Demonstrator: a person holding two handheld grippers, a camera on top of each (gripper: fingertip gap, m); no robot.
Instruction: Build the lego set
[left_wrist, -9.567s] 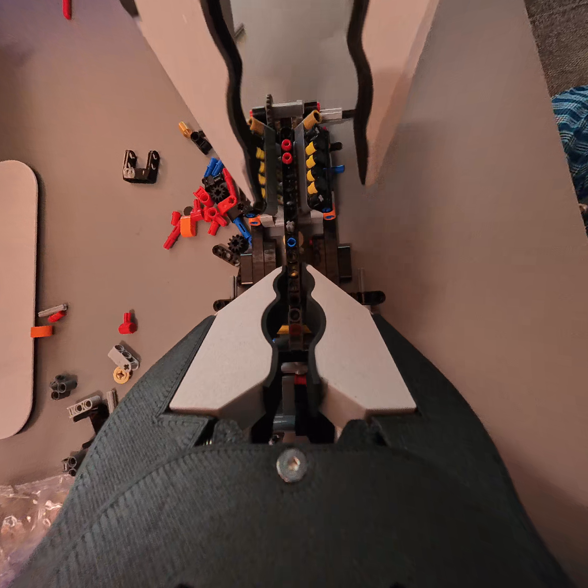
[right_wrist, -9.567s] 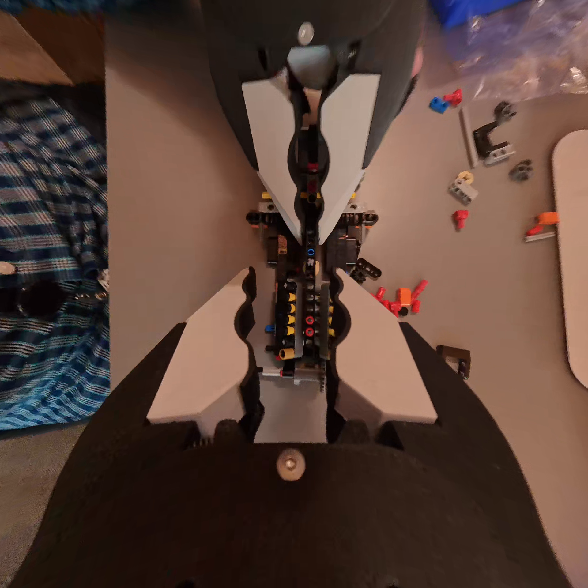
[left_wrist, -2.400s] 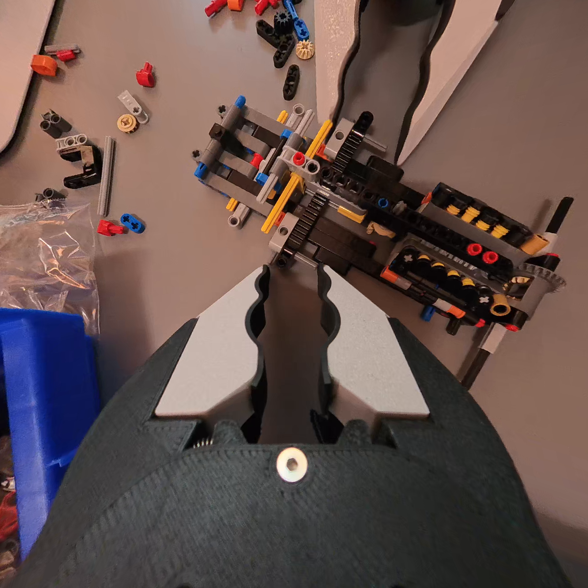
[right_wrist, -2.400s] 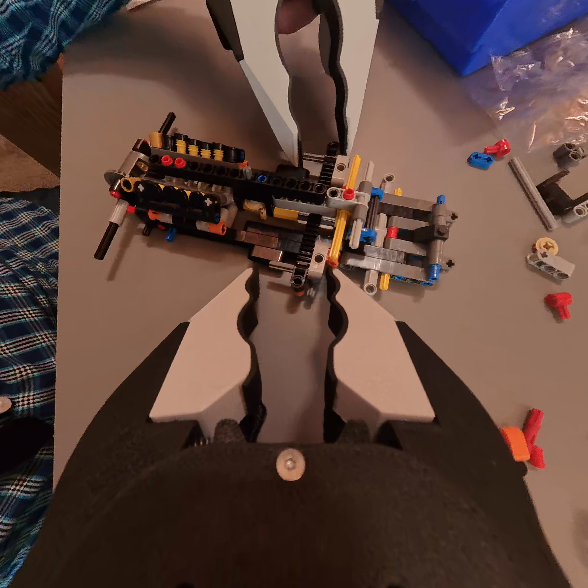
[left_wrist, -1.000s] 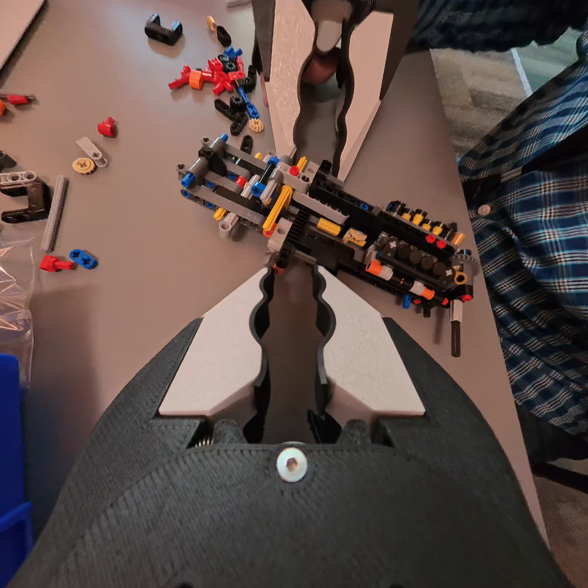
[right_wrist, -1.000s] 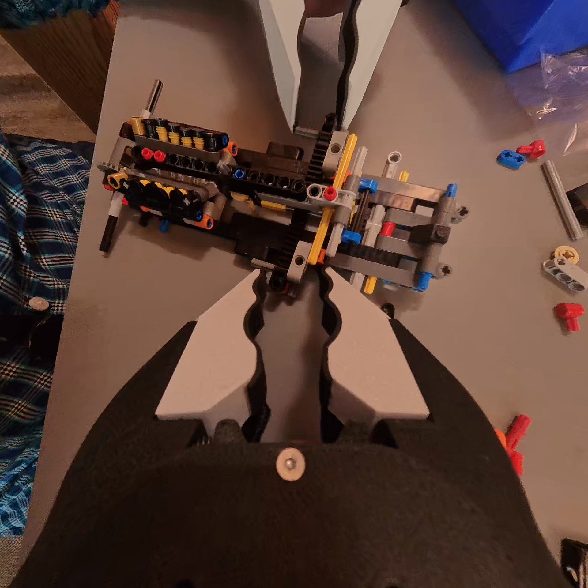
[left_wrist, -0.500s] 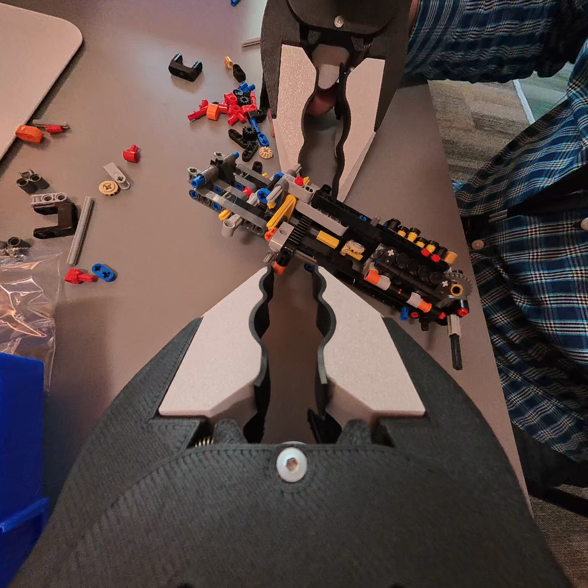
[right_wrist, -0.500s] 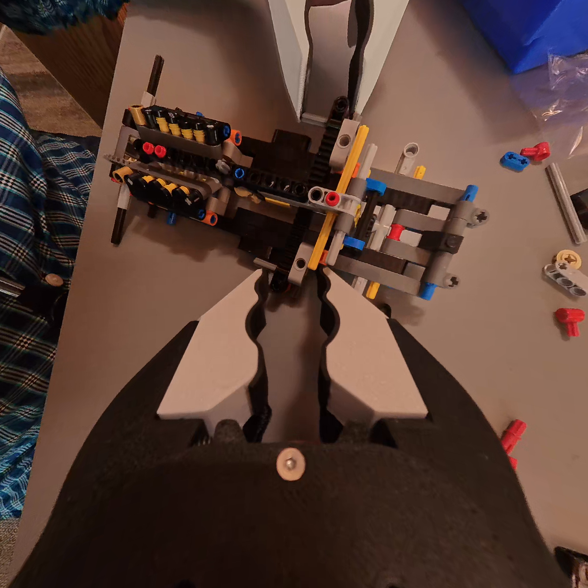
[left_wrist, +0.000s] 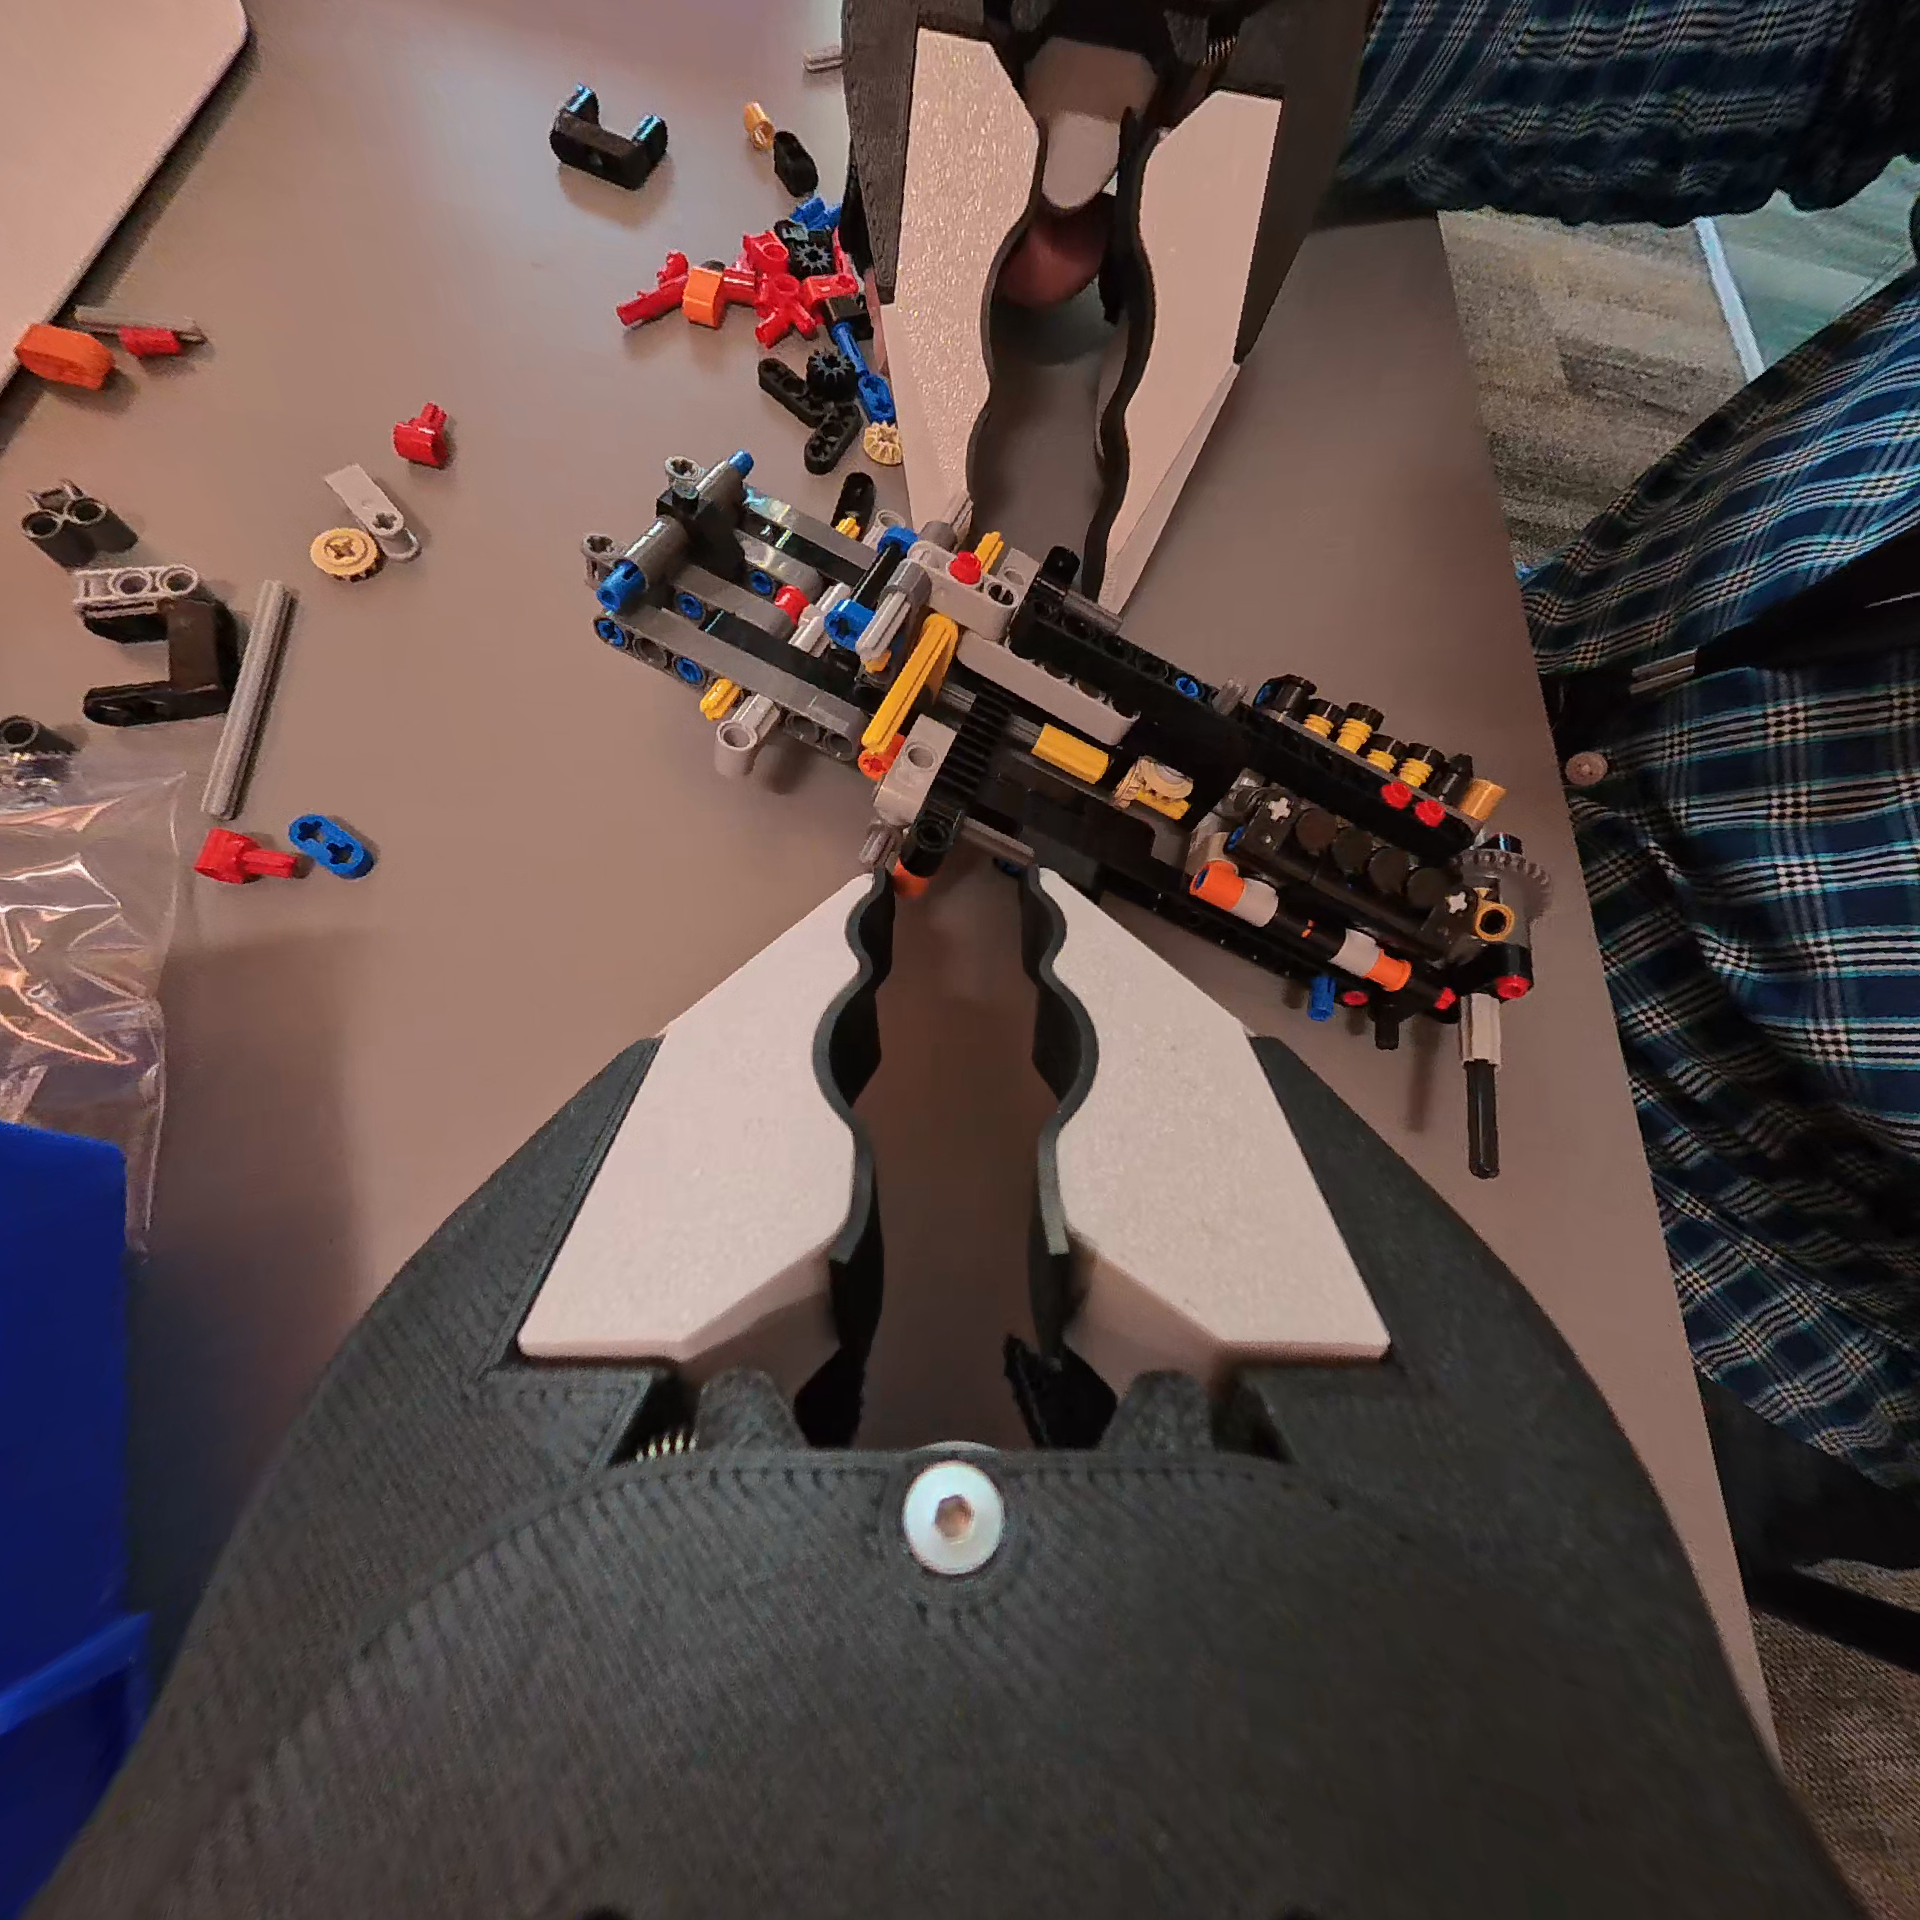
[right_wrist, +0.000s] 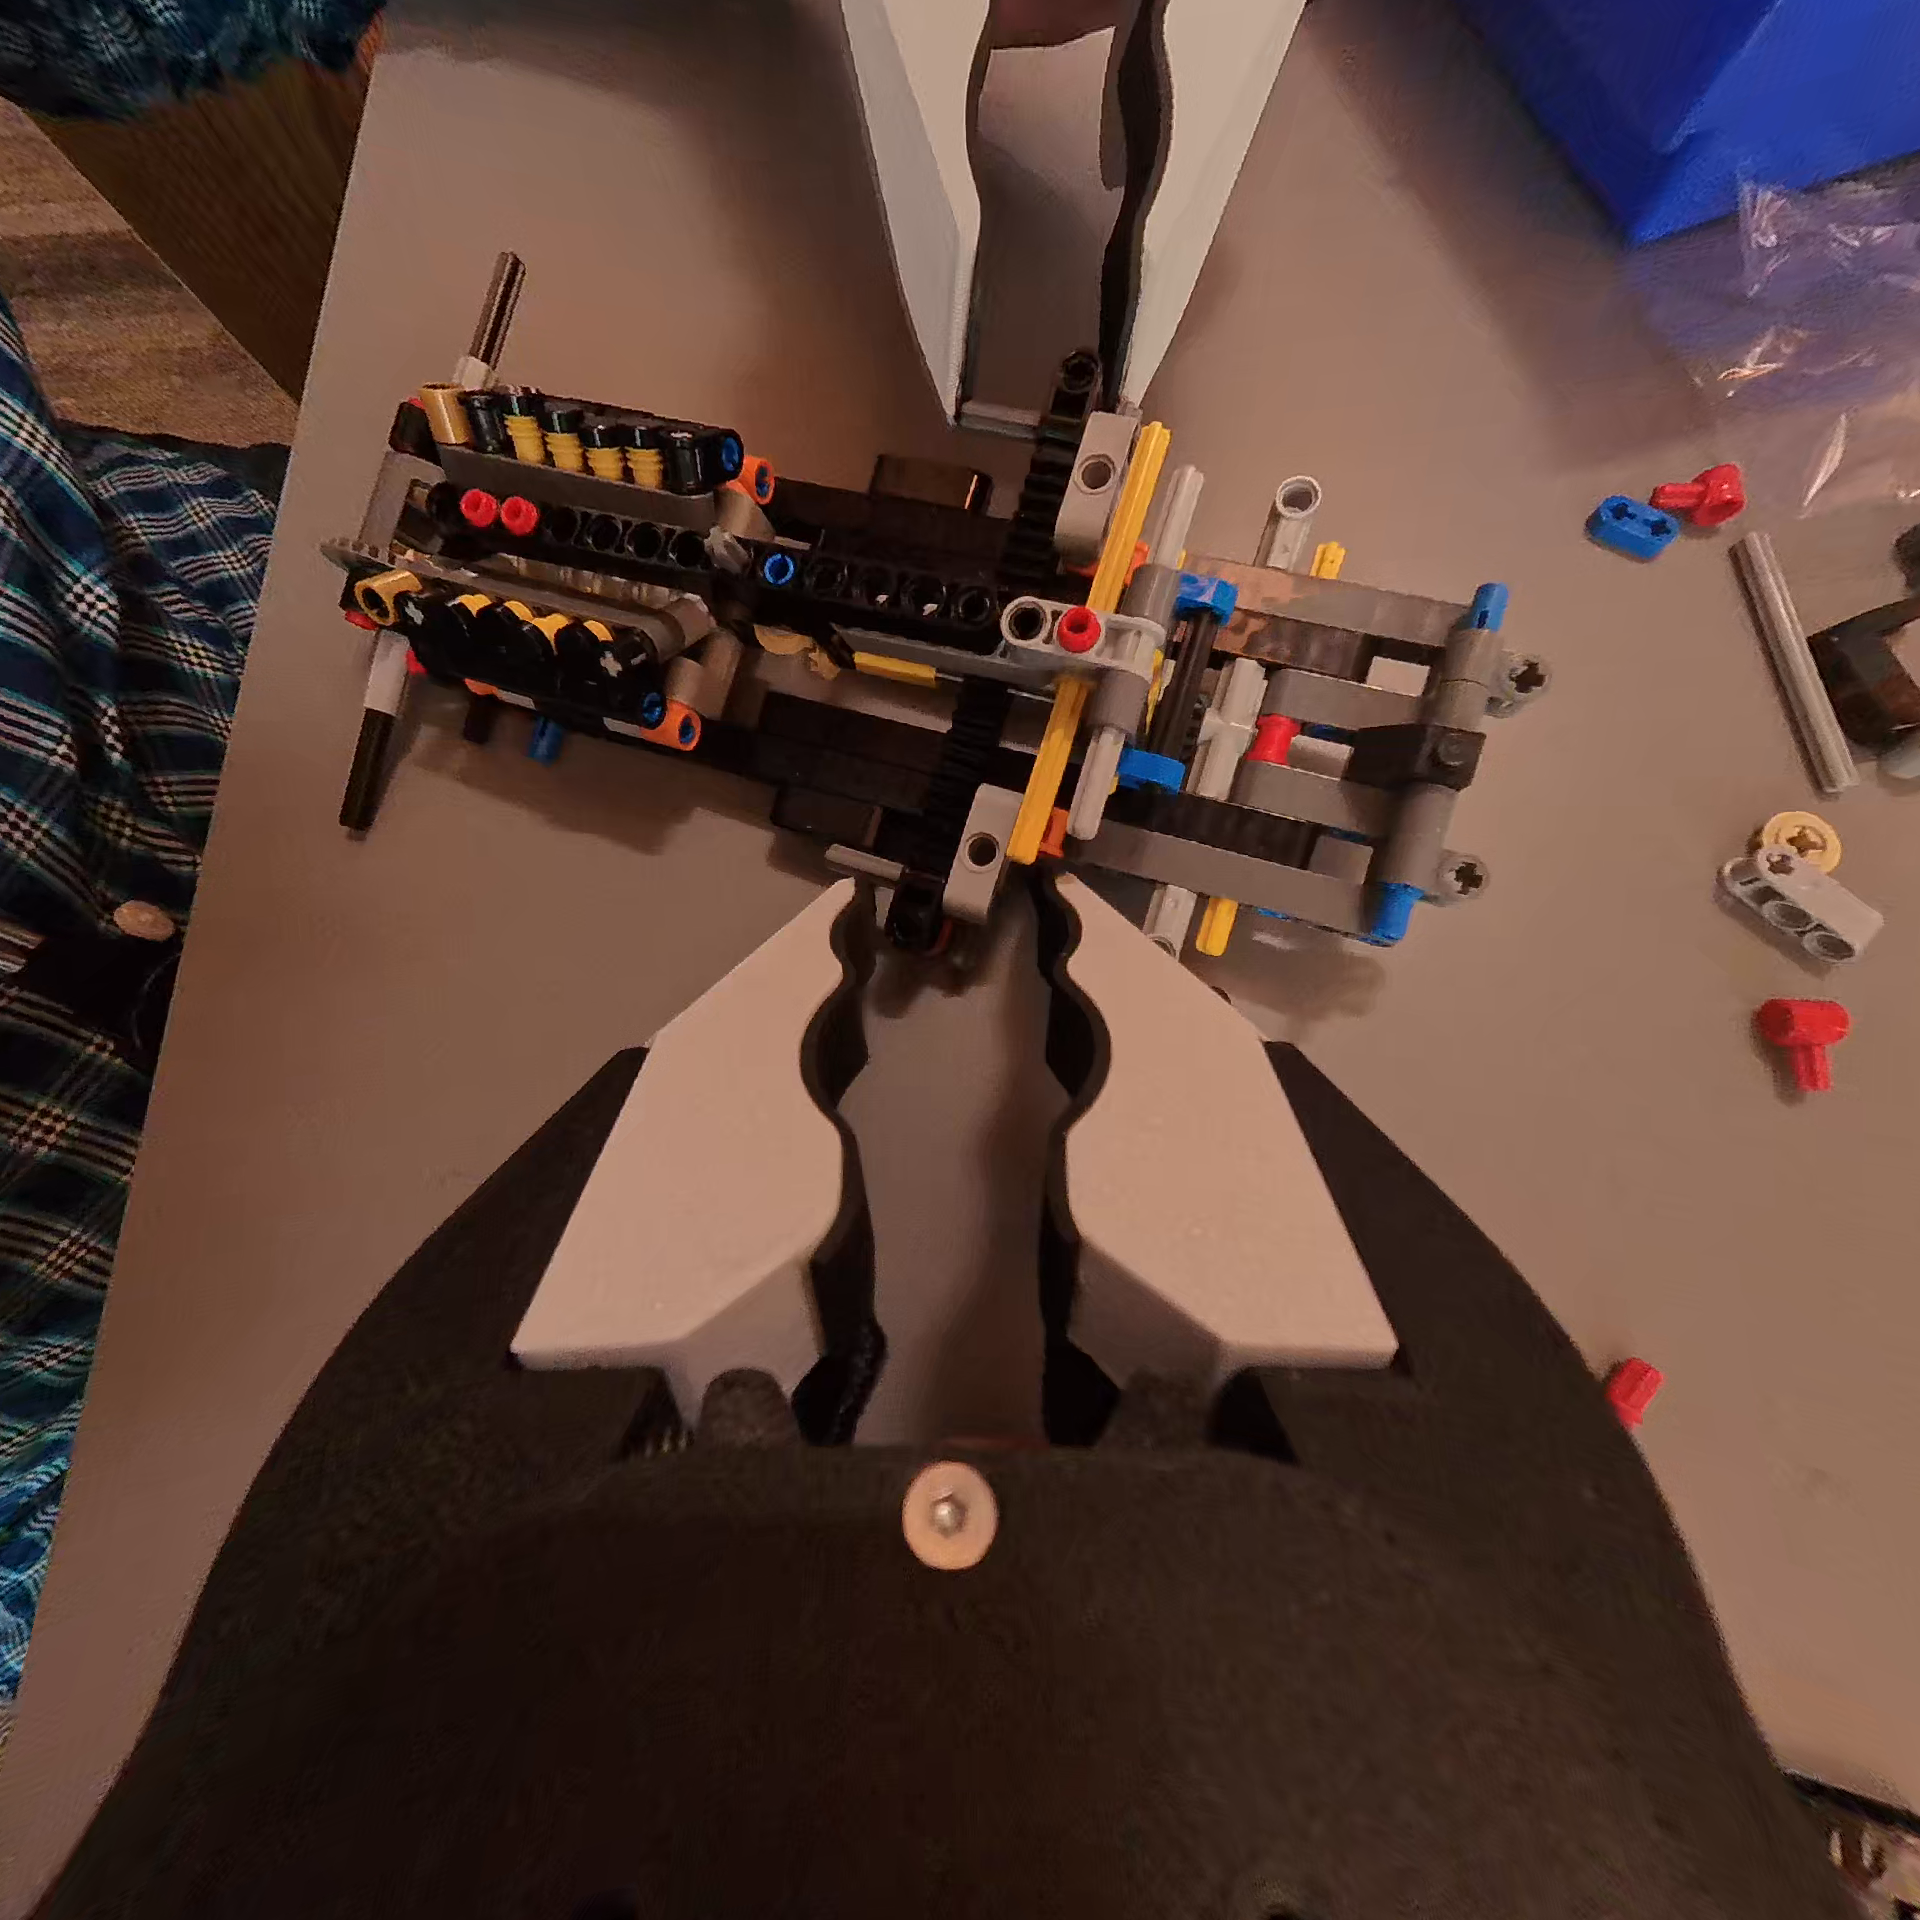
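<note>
The lego model (left_wrist: 1039, 717) is a long black, grey and yellow technic frame lying across the grey table (left_wrist: 520, 987). My left gripper (left_wrist: 956, 894) is shut on the near end of its black toothed rack and grey beam. My right gripper (left_wrist: 1029, 540) faces it from the far side, shut on the rack's other end. In the right wrist view the model (right_wrist: 914, 644) runs left to right. There the right gripper (right_wrist: 951, 899) pinches the rack end and the left gripper (right_wrist: 1044, 400) comes in from the top.
Loose red, black and blue parts (left_wrist: 769, 291) lie behind the model. A grey axle (left_wrist: 249, 696), a plastic bag (left_wrist: 62, 935) and a blue bin (left_wrist: 52, 1455) are to the left. A person's plaid shirt (left_wrist: 1766, 727) is past the table's right edge. A red pin (right_wrist: 1803, 1034) lies right. Some 8 cm of space lies between my two pairs of fingers. Between my right fingertips and the red pin (right_wrist: 1803, 1034) there is roughly 12 cm. Look for it in the left wrist view (left_wrist: 426, 429) too.
Earlier the grippers held the model lengthwise at its ends; now they hold it across the middle. Over the last second the model turned a little between them and the table shifted behind.
</note>
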